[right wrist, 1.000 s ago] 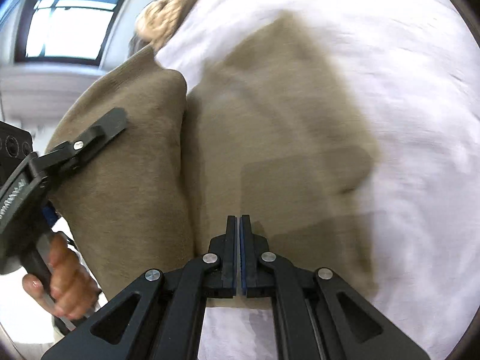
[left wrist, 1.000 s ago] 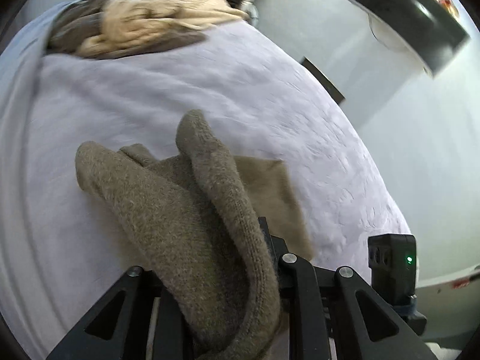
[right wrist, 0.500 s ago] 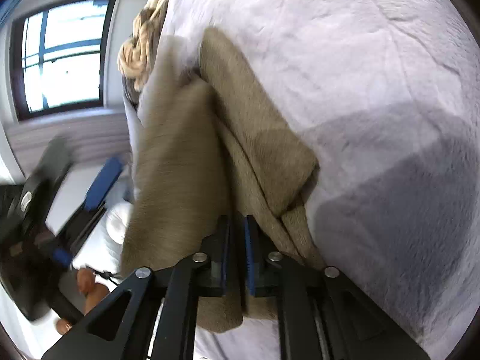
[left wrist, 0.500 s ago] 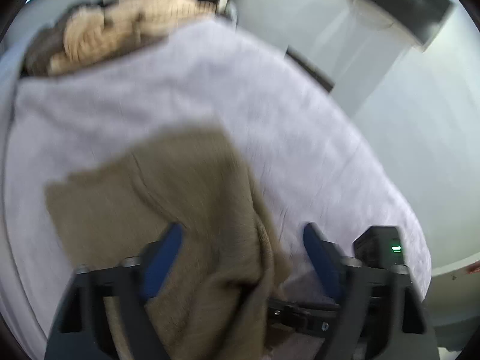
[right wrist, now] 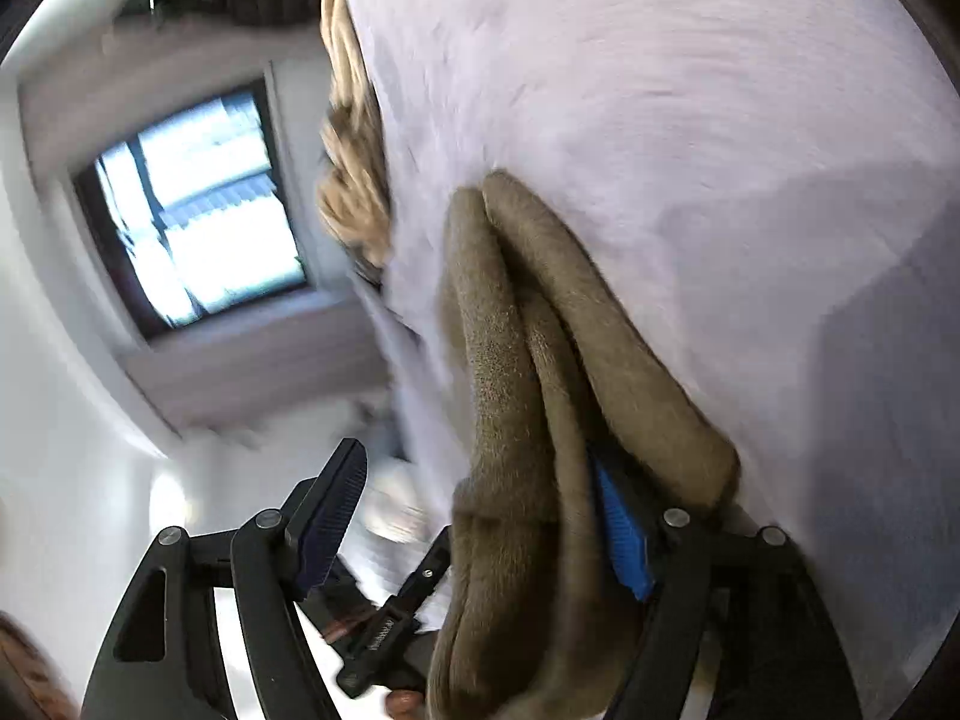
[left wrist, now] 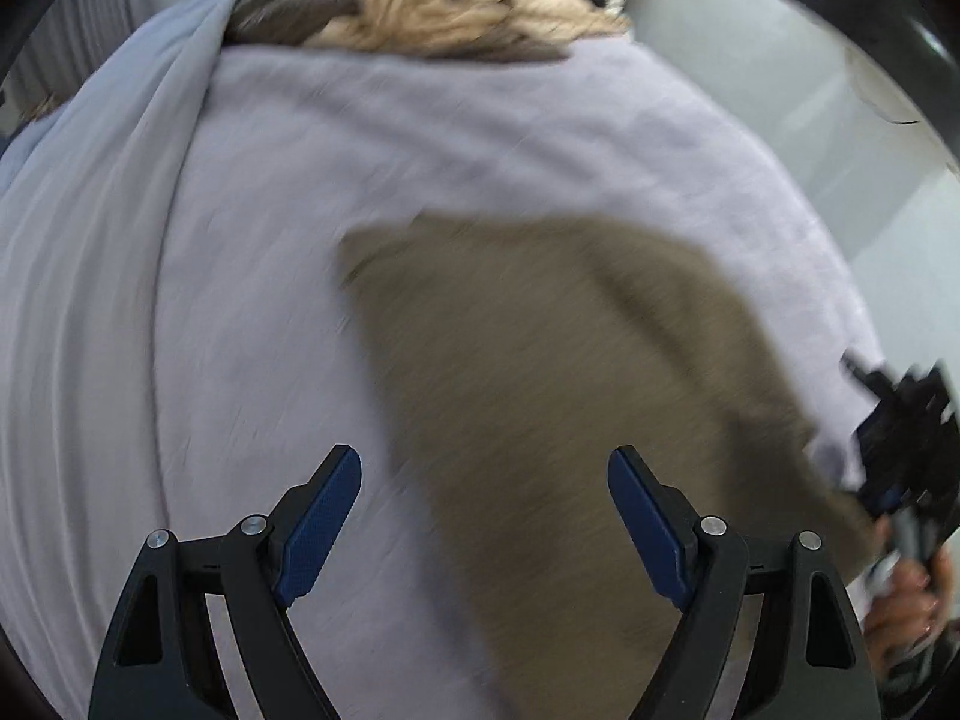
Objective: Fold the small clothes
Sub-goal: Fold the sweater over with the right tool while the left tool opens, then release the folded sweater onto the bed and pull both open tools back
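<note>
The left gripper (left wrist: pixel 483 516) has its two blue pads (left wrist: pixel 318 531) wide apart, and nothing is between them. The brown cloth (left wrist: pixel 540 396) lies flat on the bed (left wrist: pixel 240 240), starting between the pads and spreading ahead and to the right. It looks blurry.

The right gripper (right wrist: pixel 480 516) is wide apart too. Its left pad (right wrist: pixel 330 516) hangs in the air off the bed's edge. Its right pad (right wrist: pixel 621 531) is tucked in among the thick folds of the cloth (right wrist: pixel 510 390). The cloth bunches up around that pad, but the fingers do not squeeze it.

Far ahead of the left fingers, a pile (left wrist: pixel 456 12) of tan and dark clothes sits at the far end of the bed.

Only the left view shows the cloth spread flat, and the other tool and the hand (left wrist: pixel 906 594) holding it at the right edge. Only the right view shows the rolled folds up close, and a window (right wrist: pixel 198 210) off to the left of the fingers.

A second ago the left fingers were shut on a hanging bunch of cloth, and the right fingers were pressed together. Half a second ago the left had let go while the right was still nearly shut. Now both are wide apart and the cloth is down on the bed.
</note>
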### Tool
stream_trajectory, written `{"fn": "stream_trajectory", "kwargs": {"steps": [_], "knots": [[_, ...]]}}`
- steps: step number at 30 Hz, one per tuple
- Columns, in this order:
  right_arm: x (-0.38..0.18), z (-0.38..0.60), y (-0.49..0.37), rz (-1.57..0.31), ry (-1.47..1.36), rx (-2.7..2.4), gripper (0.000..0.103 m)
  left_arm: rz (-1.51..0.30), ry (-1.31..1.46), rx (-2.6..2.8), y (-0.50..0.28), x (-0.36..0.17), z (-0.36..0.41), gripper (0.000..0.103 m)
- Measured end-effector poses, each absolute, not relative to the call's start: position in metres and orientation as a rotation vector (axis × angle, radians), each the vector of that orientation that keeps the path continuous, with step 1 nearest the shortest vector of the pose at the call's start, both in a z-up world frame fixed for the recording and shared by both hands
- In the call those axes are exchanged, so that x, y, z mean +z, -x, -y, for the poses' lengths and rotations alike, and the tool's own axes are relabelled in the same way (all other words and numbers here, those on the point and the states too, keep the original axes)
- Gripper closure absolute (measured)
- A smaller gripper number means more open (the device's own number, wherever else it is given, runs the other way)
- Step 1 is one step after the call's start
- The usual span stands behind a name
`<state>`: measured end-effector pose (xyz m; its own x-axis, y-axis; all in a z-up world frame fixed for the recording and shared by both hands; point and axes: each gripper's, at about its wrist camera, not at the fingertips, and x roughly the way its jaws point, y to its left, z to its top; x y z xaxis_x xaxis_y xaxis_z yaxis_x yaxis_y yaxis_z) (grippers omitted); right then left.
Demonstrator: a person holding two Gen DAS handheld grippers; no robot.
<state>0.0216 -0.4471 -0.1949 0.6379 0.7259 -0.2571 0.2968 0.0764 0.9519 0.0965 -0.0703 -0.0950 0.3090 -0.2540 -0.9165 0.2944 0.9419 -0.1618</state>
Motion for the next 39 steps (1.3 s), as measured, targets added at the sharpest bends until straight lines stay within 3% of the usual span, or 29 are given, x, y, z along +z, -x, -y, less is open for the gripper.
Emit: {"fn": "stream_trajectory", "kwargs": {"steps": [1,2,3,9,16,19,21,22,30,31,32,33,39], "knots": [[-0.188,0.442,-0.030,-0.955,-1.412,0.383,0.038,-1.223,-0.044,-0.353,-0.095,-0.103,0.067,0.018],[-0.179,0.433,-0.044,-1.002,-1.314,0.367,0.077,-1.237,-0.048,-0.348,-0.092,-0.109,0.066,0.018],[-0.169,0.425,-0.052,-1.055,-1.202,0.355,0.084,-1.245,-0.048,-0.344,-0.091,-0.113,0.064,0.018],[-0.126,0.405,-0.050,-1.054,-0.941,0.333,0.084,-1.233,-0.060,-0.385,-0.085,-0.115,0.062,0.018],[-0.171,0.425,-0.027,-1.120,-0.993,0.204,0.081,-1.269,-0.074,-0.438,-0.086,-0.124,0.064,0.017],[-0.163,0.433,-0.013,-1.118,-0.956,0.152,0.073,-1.264,-0.090,-0.432,-0.084,-0.122,0.061,0.017],[-0.147,0.434,-0.004,-1.136,-0.879,0.100,0.053,-1.266,-0.104,-0.417,-0.082,-0.119,0.057,0.017],[-0.143,0.431,-0.004,-1.141,-0.853,0.086,0.050,-1.266,-0.110,-0.409,-0.081,-0.117,0.055,0.017],[-0.108,0.424,0.046,-1.069,-0.844,0.213,0.049,-1.332,-0.033,-0.440,-0.064,-0.112,0.043,0.017],[-0.109,0.421,0.048,-1.075,-0.827,0.215,0.051,-1.346,-0.014,-0.447,-0.062,-0.113,0.045,0.017],[-0.110,0.412,0.044,-1.099,-0.789,0.207,0.070,-1.366,0.003,-0.461,-0.058,-0.117,0.049,0.017],[-0.112,0.405,0.041,-1.129,-0.752,0.198,0.096,-1.379,-0.002,-0.472,-0.055,-0.120,0.053,0.017],[-0.125,0.388,0.041,-1.238,-0.530,0.106,0.097,-1.414,-0.172,-0.492,-0.029,-0.148,0.067,0.017]]}}
